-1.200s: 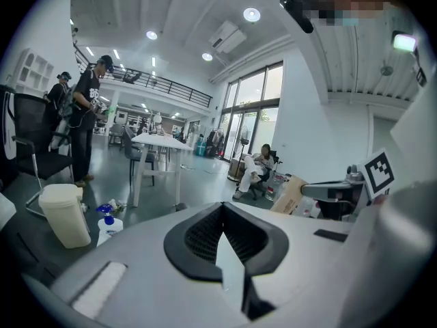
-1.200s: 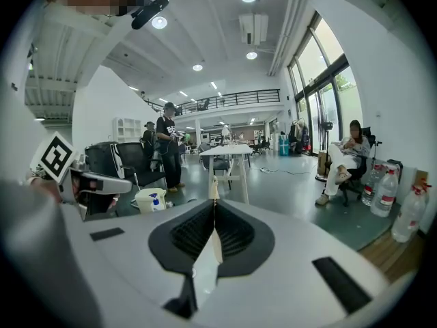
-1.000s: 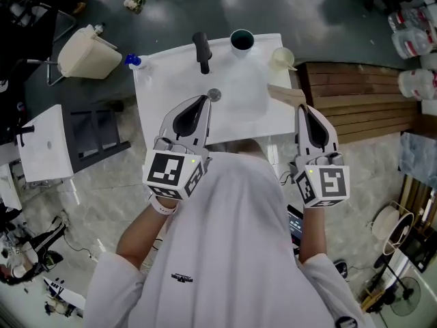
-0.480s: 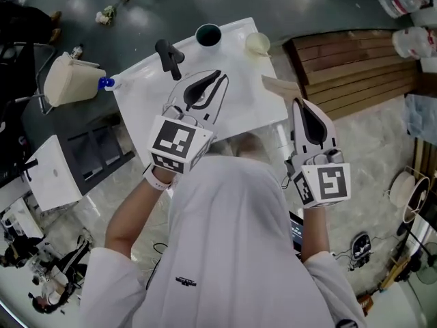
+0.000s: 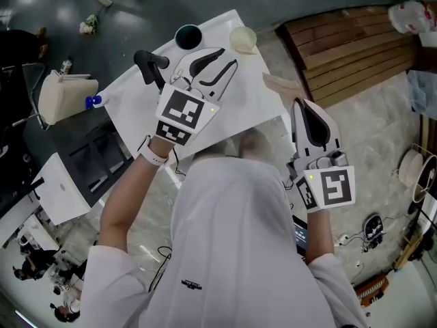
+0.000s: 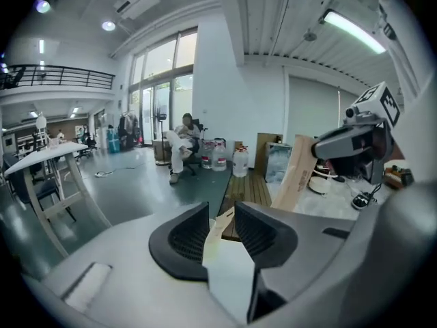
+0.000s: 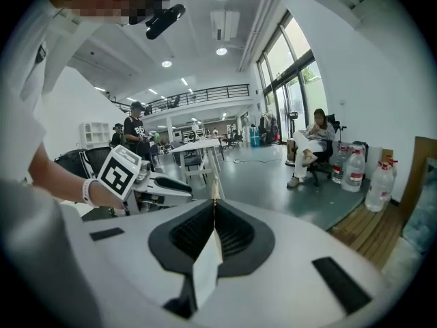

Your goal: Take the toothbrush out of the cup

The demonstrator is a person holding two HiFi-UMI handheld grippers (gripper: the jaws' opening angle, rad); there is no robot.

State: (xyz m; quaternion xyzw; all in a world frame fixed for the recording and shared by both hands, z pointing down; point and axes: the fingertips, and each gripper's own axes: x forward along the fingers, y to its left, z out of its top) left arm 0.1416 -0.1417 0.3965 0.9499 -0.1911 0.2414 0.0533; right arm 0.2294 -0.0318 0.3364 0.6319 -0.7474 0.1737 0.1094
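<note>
White tabletop (image 5: 252, 101) below; left claw (image 5: 229, 57) has just been opening, nothing between its jaws, near the dark cup (image 5: 188, 37) at the far-left corner. Toothbrush not visible. Right claw (image 5: 305, 115) closed, empty. Best drop in from above and pinch the handle.

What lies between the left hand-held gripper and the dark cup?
Head view: only bare table before the cup. Jaws of the left hand-held gripper have just been opening, empty.

On the counter (image 5: 249, 104), 2 cups stand at the far edge, the left cup (image 5: 188, 36) beside the right cup (image 5: 243, 39); a tap (image 5: 150, 65) stands left of both.
</note>
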